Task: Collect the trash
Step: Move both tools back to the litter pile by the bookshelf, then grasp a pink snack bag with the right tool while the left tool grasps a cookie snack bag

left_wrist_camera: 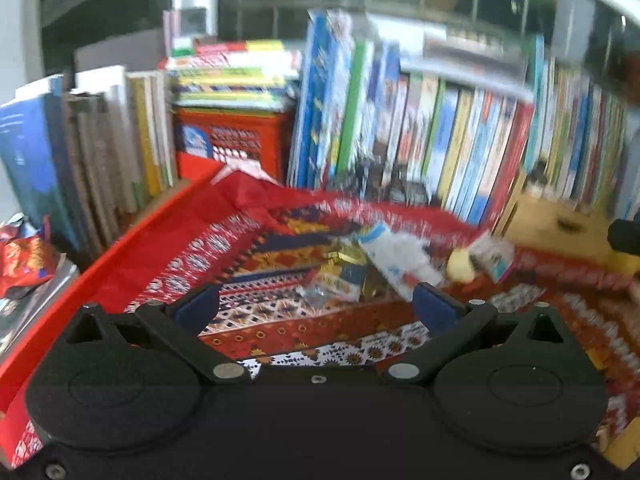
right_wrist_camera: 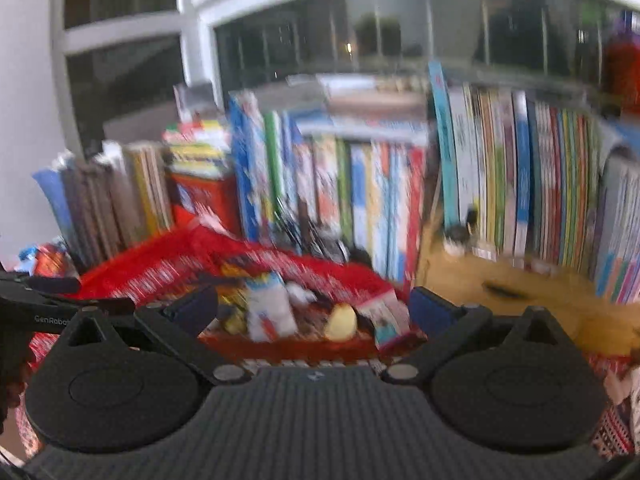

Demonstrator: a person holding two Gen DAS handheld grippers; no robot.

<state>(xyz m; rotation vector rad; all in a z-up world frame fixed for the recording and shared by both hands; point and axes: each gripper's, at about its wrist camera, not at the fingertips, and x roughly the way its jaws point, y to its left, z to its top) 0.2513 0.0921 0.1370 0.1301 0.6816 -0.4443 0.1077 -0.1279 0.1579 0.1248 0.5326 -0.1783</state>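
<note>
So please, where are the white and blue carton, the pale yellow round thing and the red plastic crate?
white and blue carton [left_wrist_camera: 394, 258], left wrist view, middle of its white face.
pale yellow round thing [right_wrist_camera: 341, 322], right wrist view, its centre.
red plastic crate [left_wrist_camera: 236, 140], left wrist view, its lattice front wall.

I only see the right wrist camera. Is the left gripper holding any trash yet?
Observer: No. The left gripper is open, with nothing between its jaws.
Operator: What trash is closest to it?
Observer: A crumpled clear wrapper, lying just ahead of the jaws on the cloth.
Operator: Is there anything shiny?
Observer: Yes. A gold wrapper lies right beside the white carton, on the carton's left in the left wrist view.
</note>
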